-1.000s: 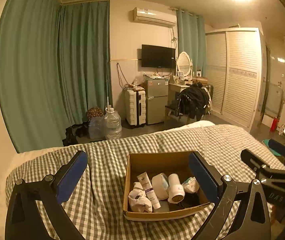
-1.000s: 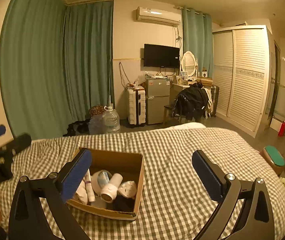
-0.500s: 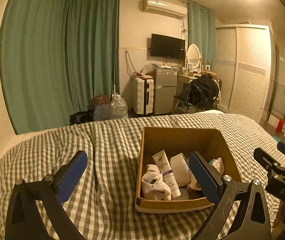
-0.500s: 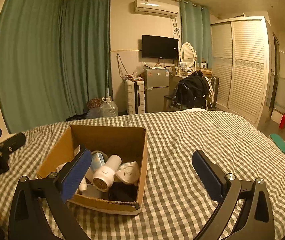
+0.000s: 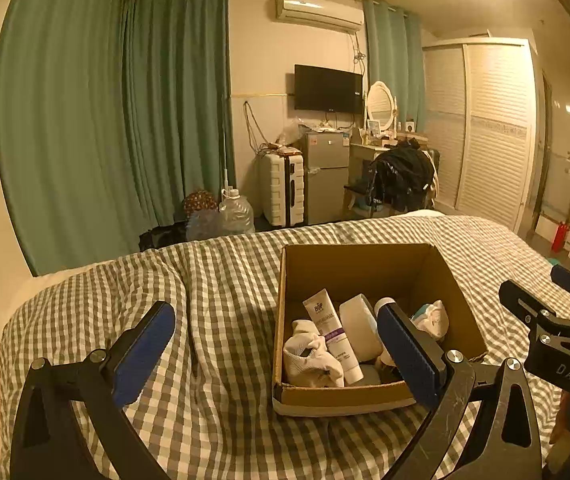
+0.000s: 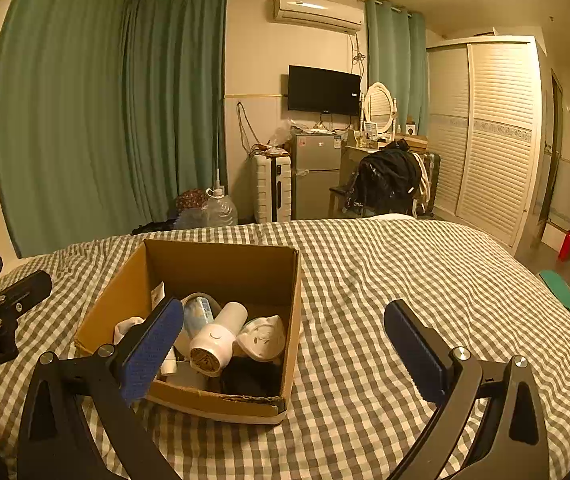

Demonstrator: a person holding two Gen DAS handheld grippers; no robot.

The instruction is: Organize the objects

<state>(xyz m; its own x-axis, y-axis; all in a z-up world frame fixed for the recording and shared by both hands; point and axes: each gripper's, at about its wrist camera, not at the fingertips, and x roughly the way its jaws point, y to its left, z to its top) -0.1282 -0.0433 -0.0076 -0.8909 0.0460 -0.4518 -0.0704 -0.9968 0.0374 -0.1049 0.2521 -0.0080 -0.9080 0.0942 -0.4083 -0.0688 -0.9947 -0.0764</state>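
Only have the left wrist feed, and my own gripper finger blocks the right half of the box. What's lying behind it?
Observer: A white cylindrical device lies on its side in the cardboard box, with its round grille end facing the camera.
Operator: Anything in the near right corner?
Observer: Yes, a black item sits against the box wall. It's too dark to identify.
Operator: Right gripper state?
Observer: The right gripper is open, with nothing between its fingers.
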